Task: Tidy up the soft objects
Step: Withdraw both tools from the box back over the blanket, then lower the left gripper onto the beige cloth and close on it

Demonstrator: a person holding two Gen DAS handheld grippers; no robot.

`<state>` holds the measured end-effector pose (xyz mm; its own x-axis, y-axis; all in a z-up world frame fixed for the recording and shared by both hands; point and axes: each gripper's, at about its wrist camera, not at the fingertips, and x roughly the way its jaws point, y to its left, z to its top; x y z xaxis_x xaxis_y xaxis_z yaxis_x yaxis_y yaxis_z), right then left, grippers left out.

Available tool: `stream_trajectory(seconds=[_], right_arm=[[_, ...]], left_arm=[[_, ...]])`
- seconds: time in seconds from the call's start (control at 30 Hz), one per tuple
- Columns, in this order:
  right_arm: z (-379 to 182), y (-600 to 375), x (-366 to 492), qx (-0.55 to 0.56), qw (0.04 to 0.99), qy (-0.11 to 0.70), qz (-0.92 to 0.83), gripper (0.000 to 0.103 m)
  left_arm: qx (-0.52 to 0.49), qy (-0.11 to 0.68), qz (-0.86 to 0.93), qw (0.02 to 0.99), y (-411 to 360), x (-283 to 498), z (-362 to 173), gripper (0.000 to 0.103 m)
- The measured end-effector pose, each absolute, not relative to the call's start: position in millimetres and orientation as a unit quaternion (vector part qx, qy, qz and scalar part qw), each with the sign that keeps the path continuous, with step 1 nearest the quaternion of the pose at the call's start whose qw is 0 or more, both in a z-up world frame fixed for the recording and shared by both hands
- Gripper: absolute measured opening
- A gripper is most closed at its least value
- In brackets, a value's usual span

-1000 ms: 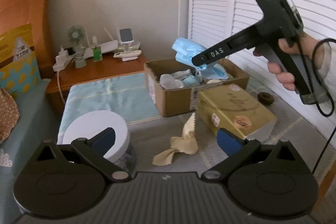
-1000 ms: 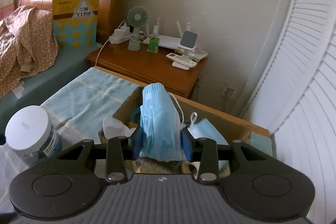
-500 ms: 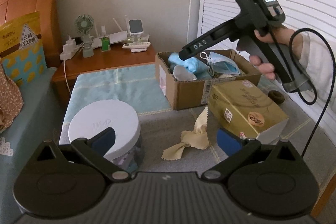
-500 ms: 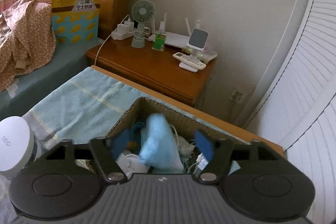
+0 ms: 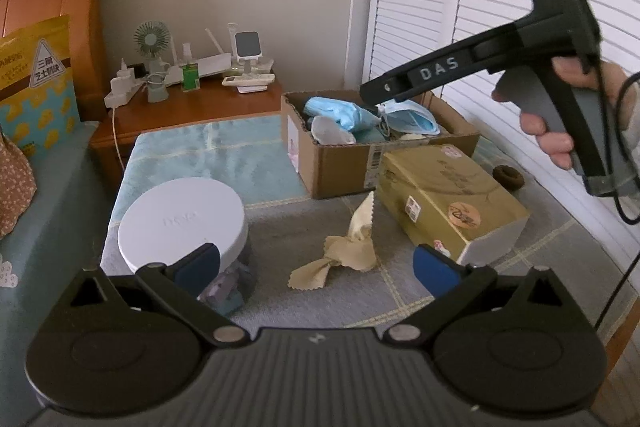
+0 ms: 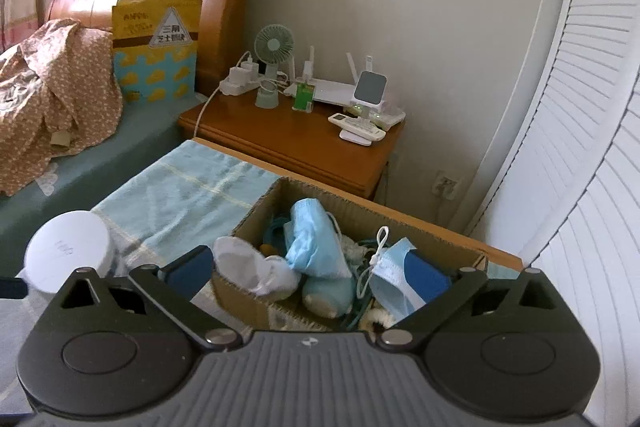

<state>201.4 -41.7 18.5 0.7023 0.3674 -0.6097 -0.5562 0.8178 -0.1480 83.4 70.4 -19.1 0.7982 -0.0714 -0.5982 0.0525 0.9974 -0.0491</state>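
Over the cardboard box (image 6: 256, 215) hangs the right hand-held gripper (image 6: 310, 273), its jaws just swung wide apart with nothing pressed between them. The blue face mask (image 6: 316, 241) it clamped a second ago now lies crumpled inside the box, beside a white sock (image 6: 252, 269), a second mask (image 6: 394, 281) with its ear loop sticking up, and a pale teal soft toy (image 6: 328, 293). Just in front of the box a tan cleaning cloth (image 5: 348, 247) lies bunched on the checked cloth of the bench (image 5: 312, 291), between a white-lidded jar (image 5: 182, 223) and a gold packet (image 5: 448, 195). The left hand-held gripper (image 5: 316, 265) hovers short of the tan cloth, jaws apart and empty. Behind the box stands a wooden nightstand (image 6: 296, 143) carrying a small fan (image 6: 274, 47), a router and a remote.
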Motion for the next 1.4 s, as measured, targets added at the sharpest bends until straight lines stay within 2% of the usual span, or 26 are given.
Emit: stream_trajectory(seconds=[0.57,0.9,1.4], right_arm=[[22.2,-91.4,123.5,-0.111,0.930,0.279,0.212,0.103],[10.3,-130.5,83.9,-0.092,0.947,0.273,0.144,0.103],[-27.7,-175.5,77.0,-0.068,0.943,0.319,0.069,0.103]], left_arm=[[-0.006,0.309,-0.042,0.950,63.5,75.0,-20.8,0.102],[-0.025,0.343,-0.090,0.935,54.6,86.4,-45.1,0.102],[0.020,0.369,-0.098,0.924,34.5,110.8,-71.8,0.102]])
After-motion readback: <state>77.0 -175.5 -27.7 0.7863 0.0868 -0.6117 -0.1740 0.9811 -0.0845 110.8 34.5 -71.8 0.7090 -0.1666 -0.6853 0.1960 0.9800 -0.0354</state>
